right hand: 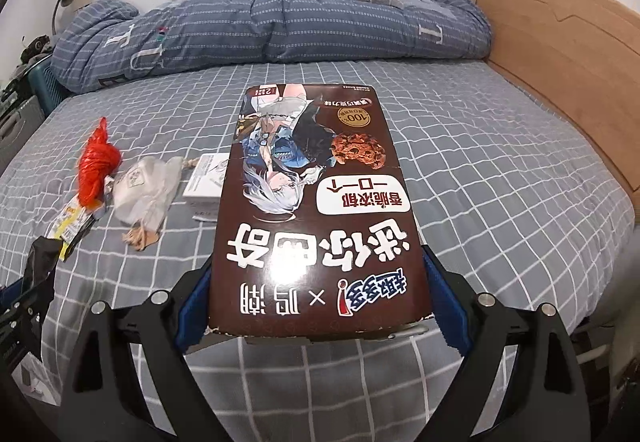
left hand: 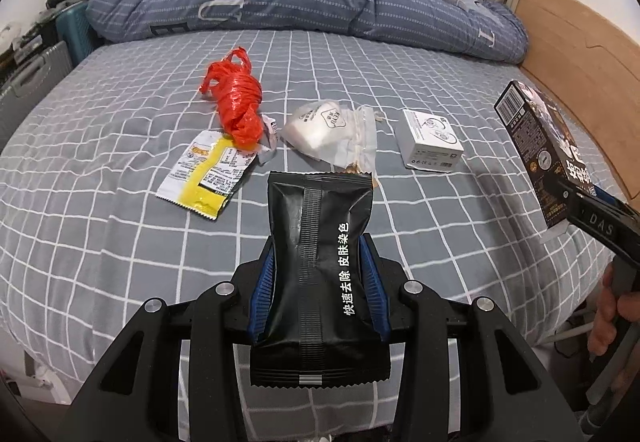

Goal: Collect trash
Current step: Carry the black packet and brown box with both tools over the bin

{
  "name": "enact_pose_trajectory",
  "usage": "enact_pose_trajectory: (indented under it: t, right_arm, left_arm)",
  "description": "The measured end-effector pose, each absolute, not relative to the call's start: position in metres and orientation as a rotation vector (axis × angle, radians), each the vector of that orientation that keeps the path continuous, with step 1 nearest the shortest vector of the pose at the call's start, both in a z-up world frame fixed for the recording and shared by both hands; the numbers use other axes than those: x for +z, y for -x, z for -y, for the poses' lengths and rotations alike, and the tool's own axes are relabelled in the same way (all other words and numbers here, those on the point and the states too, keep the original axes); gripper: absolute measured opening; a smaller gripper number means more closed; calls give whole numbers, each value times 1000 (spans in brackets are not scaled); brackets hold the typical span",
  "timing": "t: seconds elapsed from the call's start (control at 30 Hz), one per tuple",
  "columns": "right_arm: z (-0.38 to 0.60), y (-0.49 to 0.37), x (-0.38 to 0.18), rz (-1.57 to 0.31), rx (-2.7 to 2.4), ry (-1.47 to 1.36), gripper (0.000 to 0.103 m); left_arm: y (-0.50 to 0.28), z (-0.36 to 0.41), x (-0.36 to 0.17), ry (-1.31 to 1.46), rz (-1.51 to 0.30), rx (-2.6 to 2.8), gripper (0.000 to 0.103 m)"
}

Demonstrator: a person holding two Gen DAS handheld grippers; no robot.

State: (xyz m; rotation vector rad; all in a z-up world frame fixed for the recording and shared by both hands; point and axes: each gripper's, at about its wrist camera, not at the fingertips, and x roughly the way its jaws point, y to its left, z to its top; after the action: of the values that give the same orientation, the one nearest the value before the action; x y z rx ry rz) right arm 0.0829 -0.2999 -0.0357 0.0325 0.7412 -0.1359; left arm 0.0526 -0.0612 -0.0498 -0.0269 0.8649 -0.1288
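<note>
Hiding part of white box (right hand: 205, 182): cookie box (right hand: 316, 210); contents perhaps unseeable.

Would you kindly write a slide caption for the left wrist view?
Left gripper holds a black sachet above the bed, where red bag, yellow wrapper and white box remain.

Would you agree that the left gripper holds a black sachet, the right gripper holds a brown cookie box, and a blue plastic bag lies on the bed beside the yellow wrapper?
Not quite: the plastic bag is red, not blue, as the left wrist view shows. The rest holds: the left gripper grips the black sachet, the right gripper grips the brown cookie box, and the bag lies on the bed beside the yellow wrapper.
</note>
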Motion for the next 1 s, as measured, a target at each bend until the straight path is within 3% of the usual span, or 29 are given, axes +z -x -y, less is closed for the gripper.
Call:
enact_pose_trajectory:
  t: [1.0]
  right_arm:
    - [240, 42, -39, -735, -42, 0, 87]
  left_arm:
    - [48, 34, -61, 70, -890, -110, 40]
